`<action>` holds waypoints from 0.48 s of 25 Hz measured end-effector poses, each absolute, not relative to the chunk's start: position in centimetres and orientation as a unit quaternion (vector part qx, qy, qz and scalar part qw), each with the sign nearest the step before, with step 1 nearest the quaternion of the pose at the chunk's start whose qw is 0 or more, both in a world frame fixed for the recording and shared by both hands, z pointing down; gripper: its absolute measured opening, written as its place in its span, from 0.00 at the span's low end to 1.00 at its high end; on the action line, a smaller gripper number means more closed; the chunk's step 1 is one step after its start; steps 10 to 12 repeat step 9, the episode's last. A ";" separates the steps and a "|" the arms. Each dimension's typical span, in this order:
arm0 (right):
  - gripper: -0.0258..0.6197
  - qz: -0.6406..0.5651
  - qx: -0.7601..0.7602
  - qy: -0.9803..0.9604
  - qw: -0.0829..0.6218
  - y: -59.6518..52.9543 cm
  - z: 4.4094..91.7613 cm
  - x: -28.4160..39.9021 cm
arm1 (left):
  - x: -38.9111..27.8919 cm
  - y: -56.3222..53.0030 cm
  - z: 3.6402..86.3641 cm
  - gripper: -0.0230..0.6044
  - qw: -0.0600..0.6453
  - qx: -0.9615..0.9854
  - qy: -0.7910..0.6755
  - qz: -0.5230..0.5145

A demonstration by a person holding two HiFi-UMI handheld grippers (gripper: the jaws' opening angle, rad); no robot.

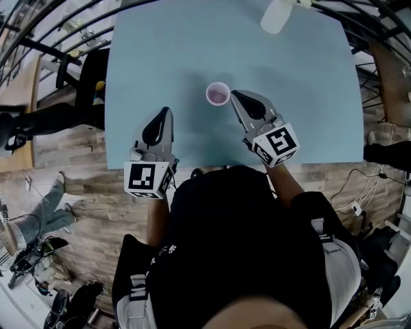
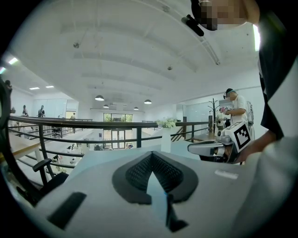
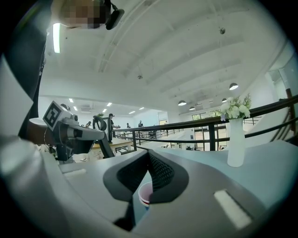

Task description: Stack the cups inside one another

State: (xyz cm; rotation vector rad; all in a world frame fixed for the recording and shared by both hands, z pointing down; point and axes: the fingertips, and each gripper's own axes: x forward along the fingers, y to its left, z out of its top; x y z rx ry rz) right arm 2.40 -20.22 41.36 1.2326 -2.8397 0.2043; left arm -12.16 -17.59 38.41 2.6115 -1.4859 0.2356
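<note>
Small pinkish cup (image 1: pixel 218 94) upright on light blue table (image 1: pixel 308 103), roughly mid-table. Right gripper (image 1: pixel 234 94) jaws pinched together, nothing between them, tip just beside cup's rim, can't tell if touching. Left gripper (image 1: pixel 167 111) closed up too, empty, over near part of table, off to cup's left. White vase (image 1: pixel 276 16) at far edge.

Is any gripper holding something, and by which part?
Nothing is held. The left gripper and right gripper are both shut and empty; the cup stands just beyond the right one's tip.
</note>
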 end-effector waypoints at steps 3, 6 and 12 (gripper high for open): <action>0.05 0.067 0.397 -0.915 0.019 -20.3 41.4 2.6 | -12.0 -17.7 38.4 0.01 0.064 0.864 -0.493 0.079; 0.05 0.067 0.396 -0.916 0.020 -20.5 41.5 2.5 | -12.1 -17.9 38.5 0.01 0.064 0.864 -0.493 0.078; 0.05 0.068 0.395 -0.916 0.020 -20.7 41.6 2.1 | -12.4 -18.0 38.6 0.01 0.065 0.864 -0.494 0.078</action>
